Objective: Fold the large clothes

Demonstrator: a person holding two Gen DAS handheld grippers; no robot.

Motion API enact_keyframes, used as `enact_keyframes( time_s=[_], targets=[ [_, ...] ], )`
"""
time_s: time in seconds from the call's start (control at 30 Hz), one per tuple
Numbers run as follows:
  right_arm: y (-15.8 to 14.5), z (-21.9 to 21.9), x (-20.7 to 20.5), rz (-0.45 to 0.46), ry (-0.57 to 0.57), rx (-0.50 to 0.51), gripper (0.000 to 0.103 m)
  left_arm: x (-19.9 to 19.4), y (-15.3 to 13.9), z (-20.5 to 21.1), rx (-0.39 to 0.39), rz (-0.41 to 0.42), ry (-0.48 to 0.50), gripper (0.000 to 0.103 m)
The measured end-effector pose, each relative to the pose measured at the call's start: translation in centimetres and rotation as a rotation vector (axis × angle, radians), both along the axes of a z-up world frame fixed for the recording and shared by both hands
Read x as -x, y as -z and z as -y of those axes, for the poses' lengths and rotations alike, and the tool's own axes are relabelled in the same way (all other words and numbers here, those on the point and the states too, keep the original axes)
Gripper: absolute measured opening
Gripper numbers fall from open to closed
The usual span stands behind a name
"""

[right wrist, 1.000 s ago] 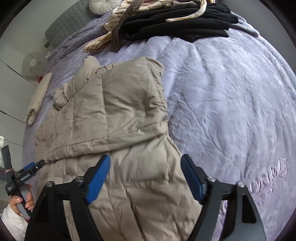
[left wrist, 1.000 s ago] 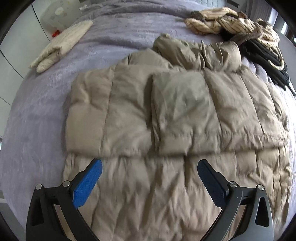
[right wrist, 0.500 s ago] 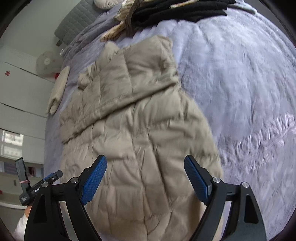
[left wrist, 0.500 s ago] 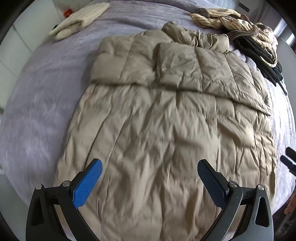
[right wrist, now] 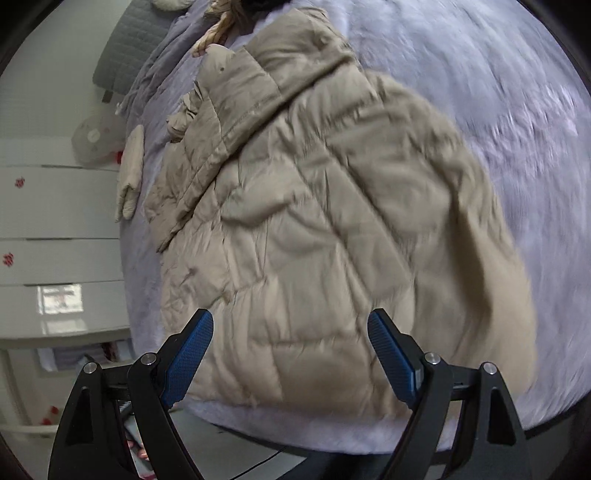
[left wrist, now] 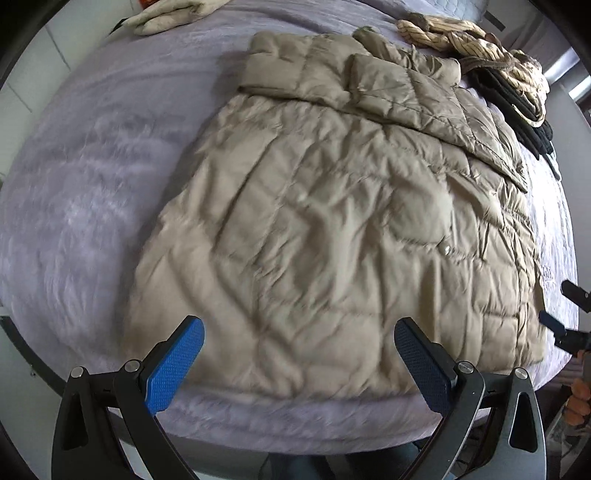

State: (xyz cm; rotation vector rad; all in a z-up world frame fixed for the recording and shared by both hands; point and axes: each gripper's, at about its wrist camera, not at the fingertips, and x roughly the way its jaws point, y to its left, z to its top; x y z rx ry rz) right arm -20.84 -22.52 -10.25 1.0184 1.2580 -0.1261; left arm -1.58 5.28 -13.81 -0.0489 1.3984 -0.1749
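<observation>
The beige quilted jacket point(left wrist: 332, 229) lay across the frame's centre on the lilac bedspread point(left wrist: 85, 177), sleeves folded in at top. My left claw point(left wrist: 299, 363) and right claw point(right wrist: 290, 356) hung spread, empty, over its lower hem. I judged it light, puffy, slippery: best pinched at the 2 hem corners.

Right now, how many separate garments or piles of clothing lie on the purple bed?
3: beige quilted puffer coat in the middle, cream folded garment far left, striped-and-black clothing heap far right. More may be hidden.
</observation>
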Motion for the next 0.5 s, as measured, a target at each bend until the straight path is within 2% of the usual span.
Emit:
enact_keyframes(
  time_s=[0.27,0.4,0.5],
  targets=[
    [1.1,-0.7,6.7,0.017,0.19,-0.114,0.088,3.2,2.7,-5.9,0.16,-0.099,-0.107,0.103],
    [2.8,-0.2,9.0,0.013,0.318,-0.207,0.088,4.1,5.1,-6.7,0.285,-0.185,-0.148,0.103],
    [3.7,0.2,9.9,0.006,0.36,-0.216,0.088,4.1,6.4,-6.3,0.371,-0.209,-0.148,0.103]
  ],
)
